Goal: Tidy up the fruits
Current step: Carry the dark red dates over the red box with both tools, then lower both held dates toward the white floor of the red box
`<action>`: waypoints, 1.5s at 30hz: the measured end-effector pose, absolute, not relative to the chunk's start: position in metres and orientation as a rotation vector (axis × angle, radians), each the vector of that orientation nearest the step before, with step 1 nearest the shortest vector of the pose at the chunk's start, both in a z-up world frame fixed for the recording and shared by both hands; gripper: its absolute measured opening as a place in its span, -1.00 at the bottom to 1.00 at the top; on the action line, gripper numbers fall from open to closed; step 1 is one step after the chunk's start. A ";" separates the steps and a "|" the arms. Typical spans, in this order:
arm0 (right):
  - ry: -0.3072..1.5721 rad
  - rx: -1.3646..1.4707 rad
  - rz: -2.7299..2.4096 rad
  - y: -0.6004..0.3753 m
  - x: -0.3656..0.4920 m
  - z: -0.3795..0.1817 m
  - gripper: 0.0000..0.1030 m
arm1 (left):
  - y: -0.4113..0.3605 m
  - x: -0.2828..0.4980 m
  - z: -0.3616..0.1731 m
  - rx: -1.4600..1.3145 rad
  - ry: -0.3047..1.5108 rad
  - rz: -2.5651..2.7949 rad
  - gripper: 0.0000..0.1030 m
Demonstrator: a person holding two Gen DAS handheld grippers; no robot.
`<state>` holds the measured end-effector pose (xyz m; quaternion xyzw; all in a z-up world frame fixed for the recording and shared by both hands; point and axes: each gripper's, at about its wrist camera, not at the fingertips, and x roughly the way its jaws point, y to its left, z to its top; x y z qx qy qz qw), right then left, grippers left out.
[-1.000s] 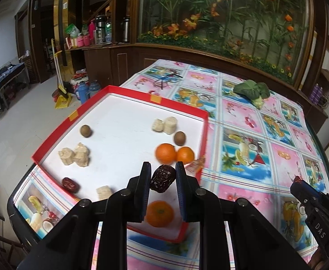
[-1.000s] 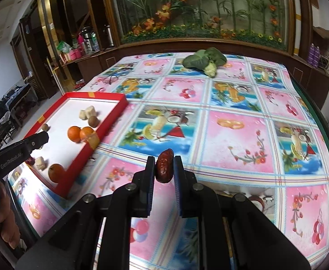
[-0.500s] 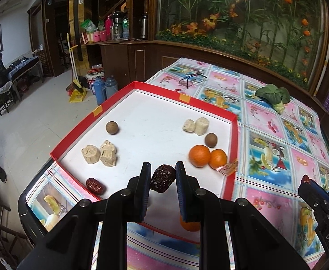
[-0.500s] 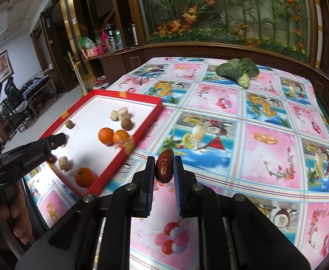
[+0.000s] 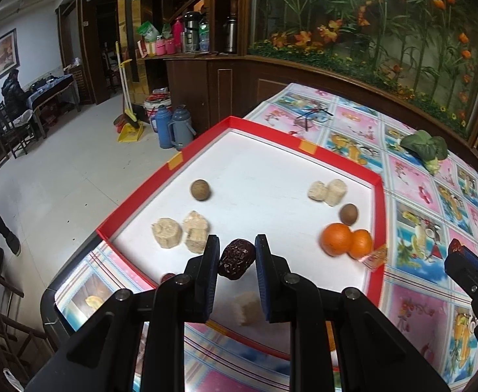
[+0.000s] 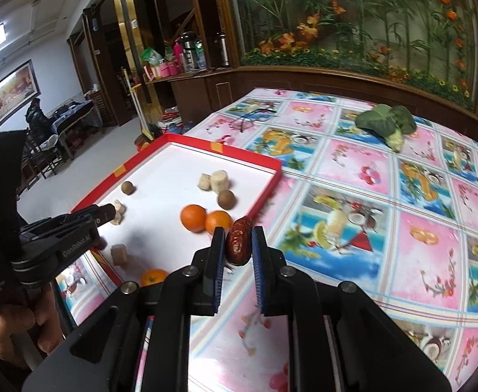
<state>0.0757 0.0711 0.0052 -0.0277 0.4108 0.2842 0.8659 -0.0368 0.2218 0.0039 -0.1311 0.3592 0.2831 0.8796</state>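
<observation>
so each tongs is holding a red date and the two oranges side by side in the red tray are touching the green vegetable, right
Not quite. Both tongs, left and right, hold dates, but the two oranges lie in the red tray, far from the green vegetable out on the tablecloth, as the right wrist view shows.

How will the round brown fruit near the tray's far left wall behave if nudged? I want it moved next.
The brown fruit looks ball-shaped, so it would probably roll across the smooth tray. It looks small, likely light. The raised red rim should stop it.
</observation>
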 end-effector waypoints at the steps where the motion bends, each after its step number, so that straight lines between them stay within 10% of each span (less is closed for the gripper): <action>1: 0.859 -0.062 0.602 0.075 0.077 0.005 -0.65 | 0.224 -0.036 0.004 -0.275 0.749 0.593 -0.61; 45: 0.864 -0.053 0.778 0.157 0.118 -0.002 -0.65 | 0.274 -0.032 0.007 -0.312 0.762 0.669 -0.61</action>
